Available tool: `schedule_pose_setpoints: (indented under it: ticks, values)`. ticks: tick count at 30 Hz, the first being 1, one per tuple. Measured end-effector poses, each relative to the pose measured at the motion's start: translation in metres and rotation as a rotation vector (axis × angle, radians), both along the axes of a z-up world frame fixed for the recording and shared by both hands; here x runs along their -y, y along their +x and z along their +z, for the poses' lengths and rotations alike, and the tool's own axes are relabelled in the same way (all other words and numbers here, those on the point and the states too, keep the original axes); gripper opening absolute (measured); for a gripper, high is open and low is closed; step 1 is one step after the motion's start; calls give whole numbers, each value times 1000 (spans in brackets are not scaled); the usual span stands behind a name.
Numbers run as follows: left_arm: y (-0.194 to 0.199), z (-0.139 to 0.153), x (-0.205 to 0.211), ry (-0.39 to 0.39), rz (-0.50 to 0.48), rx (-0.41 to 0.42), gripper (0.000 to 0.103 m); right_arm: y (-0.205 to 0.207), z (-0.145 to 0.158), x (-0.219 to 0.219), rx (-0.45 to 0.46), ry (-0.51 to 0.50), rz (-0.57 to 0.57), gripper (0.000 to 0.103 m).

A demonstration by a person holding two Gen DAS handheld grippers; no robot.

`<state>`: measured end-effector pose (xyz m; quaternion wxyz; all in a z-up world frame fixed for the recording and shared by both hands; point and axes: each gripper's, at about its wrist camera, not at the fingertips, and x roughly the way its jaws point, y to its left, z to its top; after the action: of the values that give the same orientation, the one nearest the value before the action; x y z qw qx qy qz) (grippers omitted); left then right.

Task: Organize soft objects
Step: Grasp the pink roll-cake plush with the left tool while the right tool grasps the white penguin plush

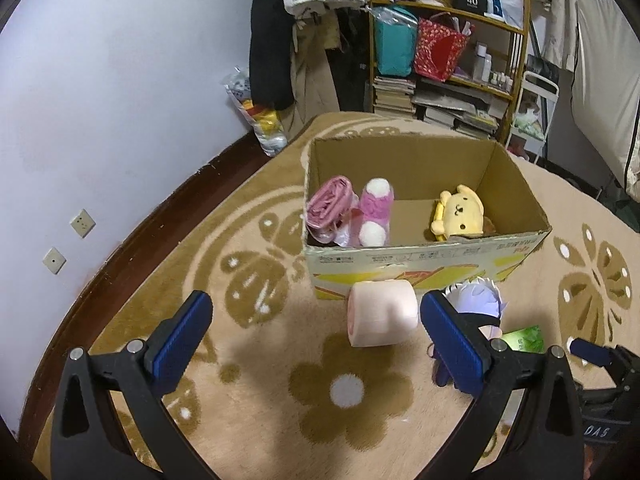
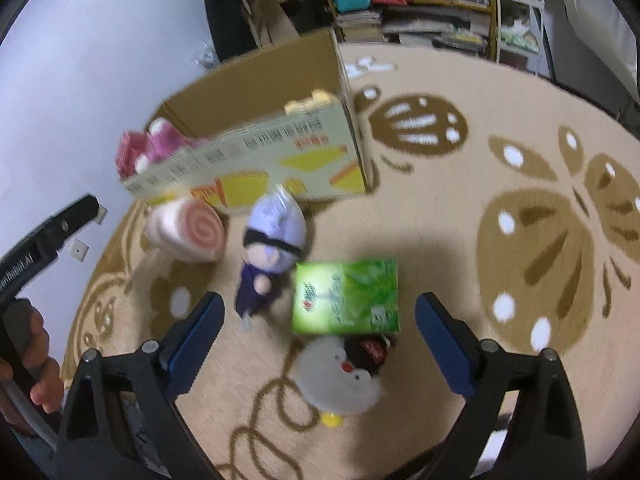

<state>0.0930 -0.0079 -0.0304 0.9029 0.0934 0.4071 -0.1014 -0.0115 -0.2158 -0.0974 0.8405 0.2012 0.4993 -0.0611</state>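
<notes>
Swiss-roll plush [image 1: 382,312] against box [image 1: 424,268]

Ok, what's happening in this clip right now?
A person is gathering soft toys into a cardboard box on the rug. A yellow plush and pink items already lie inside. Both grippers, left and right, are open and empty. A pink roll cushion, doll, green packet and white plush remain outside.
</notes>
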Motion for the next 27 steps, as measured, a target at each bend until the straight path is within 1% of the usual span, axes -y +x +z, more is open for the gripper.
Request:
schedule_pose_setpoints:
  ticks: [7, 9, 12, 16, 22, 24, 25, 27]
  values:
    - [12, -16, 5, -9, 0, -49, 103, 1, -26, 4, -51, 55, -22, 100]
    - [16, -22, 5, -38, -4, -83, 103, 3, -30, 1, -68, 45, -9, 100]
    - [21, -28, 5, -64, -2, -106, 103, 4, -34, -3, -89, 42, 5, 100]
    - [24, -34, 12, -19, -14, -93, 103, 4, -43, -6, -129, 48, 16, 100]
    - [30, -44, 20, 16, -30, -102, 103, 7, -57, -6, -193, 61, 24, 100]
    - [30, -47, 21, 19, -32, -106, 103, 7, -61, -6, -216, 58, 22, 98]
    - [30, -48, 20, 17, -32, -109, 103, 7, -62, -6, -221, 54, 21, 95]
    - [30, -51, 20, -6, -35, -128, 103, 8, -63, -7, -228, 48, 20, 93]
